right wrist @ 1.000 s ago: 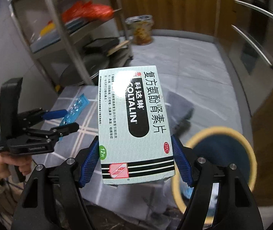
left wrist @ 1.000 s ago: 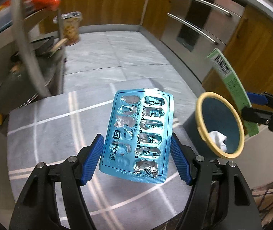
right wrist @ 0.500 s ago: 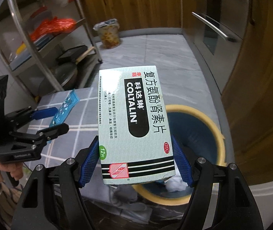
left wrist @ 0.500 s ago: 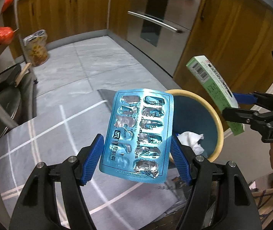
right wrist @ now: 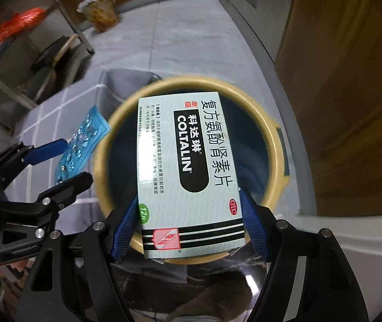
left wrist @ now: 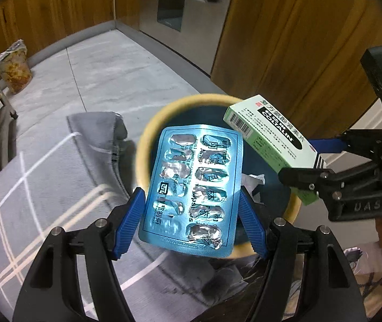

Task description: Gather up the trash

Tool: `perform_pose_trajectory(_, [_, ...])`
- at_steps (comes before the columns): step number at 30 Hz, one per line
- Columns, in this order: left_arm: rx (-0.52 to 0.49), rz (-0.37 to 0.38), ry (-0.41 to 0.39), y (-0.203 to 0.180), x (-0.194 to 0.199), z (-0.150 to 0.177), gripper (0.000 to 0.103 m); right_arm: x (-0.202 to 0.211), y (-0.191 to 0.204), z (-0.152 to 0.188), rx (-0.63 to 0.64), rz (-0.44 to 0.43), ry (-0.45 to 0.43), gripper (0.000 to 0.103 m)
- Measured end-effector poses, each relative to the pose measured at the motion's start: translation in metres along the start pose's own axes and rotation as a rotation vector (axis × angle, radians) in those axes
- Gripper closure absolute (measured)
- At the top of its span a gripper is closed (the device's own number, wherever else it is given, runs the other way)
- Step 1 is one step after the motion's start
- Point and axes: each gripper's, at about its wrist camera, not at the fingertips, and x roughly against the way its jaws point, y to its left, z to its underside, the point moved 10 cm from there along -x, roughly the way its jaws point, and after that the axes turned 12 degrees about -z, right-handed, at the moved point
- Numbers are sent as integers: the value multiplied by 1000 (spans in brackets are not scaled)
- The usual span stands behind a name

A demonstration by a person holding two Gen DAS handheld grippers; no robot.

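My left gripper point(left wrist: 191, 220) is shut on a blue blister pack point(left wrist: 191, 187) and holds it upright over the near rim of a yellow-rimmed blue bin point(left wrist: 148, 145). My right gripper point(right wrist: 191, 225) is shut on a green and white medicine box point(right wrist: 185, 171) and holds it above the bin point(right wrist: 274, 134) mouth. The box point(left wrist: 268, 136) and right gripper point(left wrist: 309, 161) also show at the right of the left wrist view, over the bin. The blister pack point(right wrist: 81, 145) and left gripper point(right wrist: 59, 163) show at the left of the right wrist view. White crumpled paper point(left wrist: 252, 185) lies inside the bin.
A grey checked cloth point(left wrist: 43, 187) covers the surface left of the bin. A metal rack point(right wrist: 30, 61) with pans stands at the left. A snack bag point(left wrist: 12, 67) sits on the grey floor. Wooden cabinets point(left wrist: 285, 40) and a steel appliance point(left wrist: 180, 8) stand behind.
Both grippers have moved toward the bin with their loads. The blister pack and the box now hang over the bin mouth, and the bin looks much closer.
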Motion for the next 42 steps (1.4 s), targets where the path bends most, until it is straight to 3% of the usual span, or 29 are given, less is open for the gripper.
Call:
perform_pose_trajectory(15, [-20,-15,50,-15,-45,2,33,-18,-11,-11,-33,21,14,29])
perform_pose_trajectory(18, [-31,-17,53,-14,-50,6,24,-17,-14,-12,-47,28,6,28])
perform_pose_trajectory(22, [-21,-16,62,-13,-51,10,24,-14,-13,-14,-40,30,-4,28])
perform_pose_trajectory(34, [33,-13,-9,6,-9,-5,13,16,-10,-26,-63,-16,-92,28])
perform_pose_trajectory(42, [53,-36,-72,27,33,-9,6,51,8,-22,-9,-1,-174,23])
